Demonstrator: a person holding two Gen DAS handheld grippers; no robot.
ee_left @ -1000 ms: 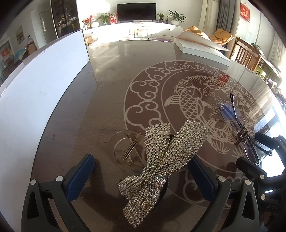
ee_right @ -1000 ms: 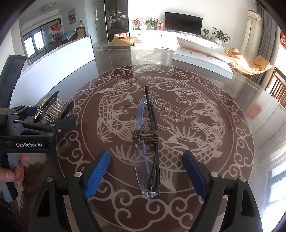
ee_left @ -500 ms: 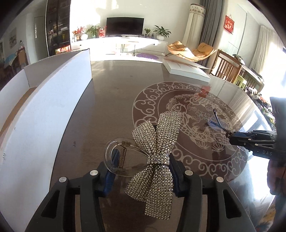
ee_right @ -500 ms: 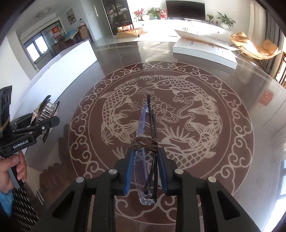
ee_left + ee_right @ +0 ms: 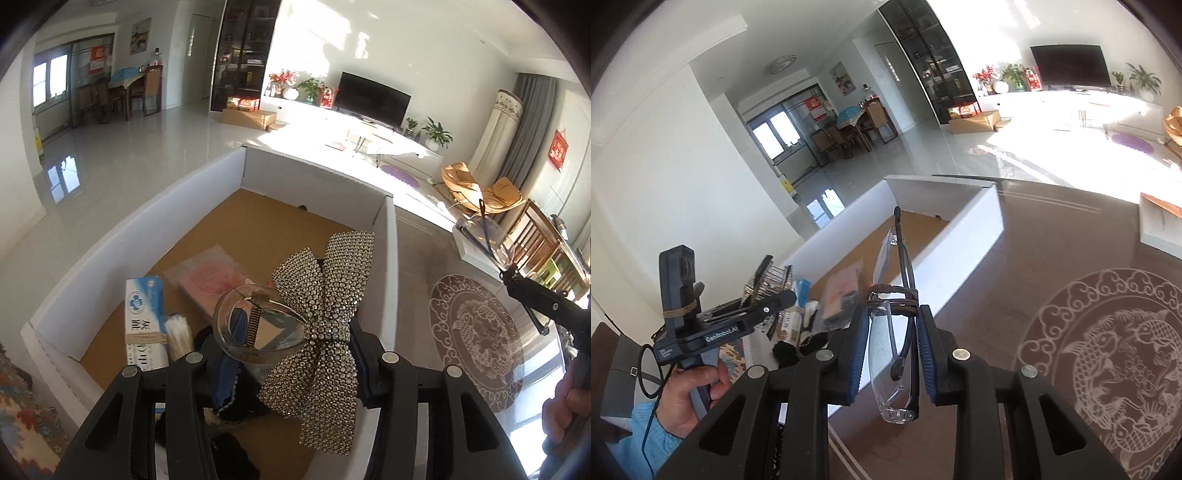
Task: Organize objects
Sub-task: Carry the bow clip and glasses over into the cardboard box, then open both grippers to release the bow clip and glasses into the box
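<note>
My left gripper [image 5: 291,354] is shut on a rhinestone bow hair clip [image 5: 325,306] with a clear claw [image 5: 251,321], held in the air over the white cardboard box [image 5: 386,236]. My right gripper [image 5: 892,347] is shut on folded glasses [image 5: 894,325] tied with brown cord, held above the box's near wall [image 5: 964,251]. The left gripper with the bow shows in the right wrist view [image 5: 764,295]. The right gripper with the glasses shows in the left wrist view [image 5: 517,280].
The box holds a blue-and-white carton [image 5: 142,314], a pink packet [image 5: 210,277], white sticks [image 5: 179,332] and dark cloth [image 5: 236,402]. The brown table with the fish medallion [image 5: 1108,354] lies right of the box. A white book [image 5: 1160,225] lies far right.
Both grippers closed on their objects, lifted them off the table and carried them left, to above the white box.
</note>
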